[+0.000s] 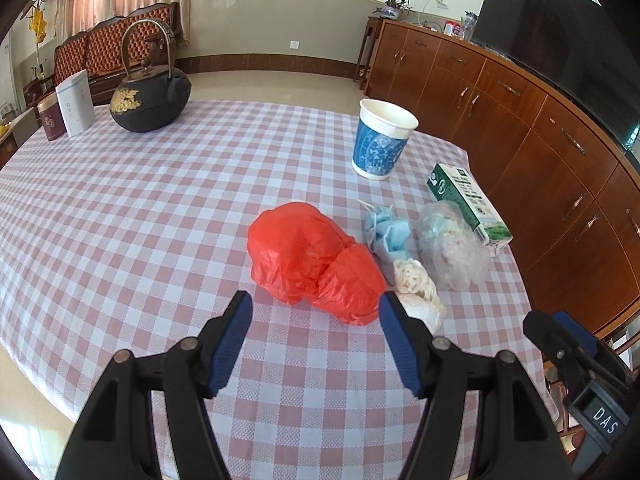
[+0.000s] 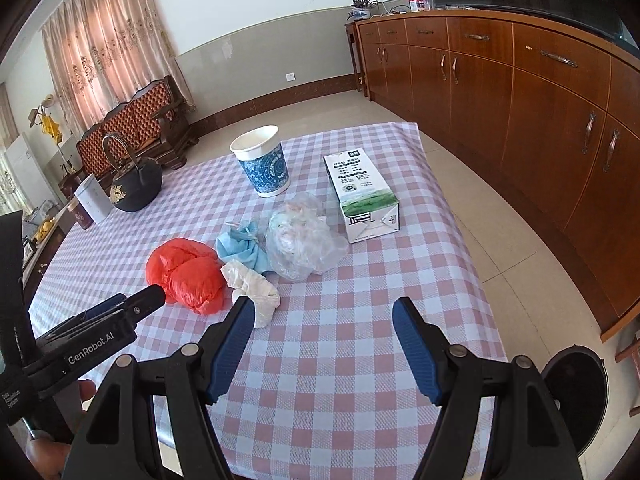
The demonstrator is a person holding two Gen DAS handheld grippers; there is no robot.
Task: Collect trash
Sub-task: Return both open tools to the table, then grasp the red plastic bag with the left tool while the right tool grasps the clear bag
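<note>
milk carton on side | long axis twd far edge | spout end near

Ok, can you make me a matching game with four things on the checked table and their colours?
Things:
1. crumpled plastic bag
2. round iron teapot
3. crumpled face mask
4. patterned paper cup

Colours:
A. black with a gold flower
B. blue and white
C. red
D. light blue

Pairs: 1-C, 2-A, 3-D, 4-B
</note>
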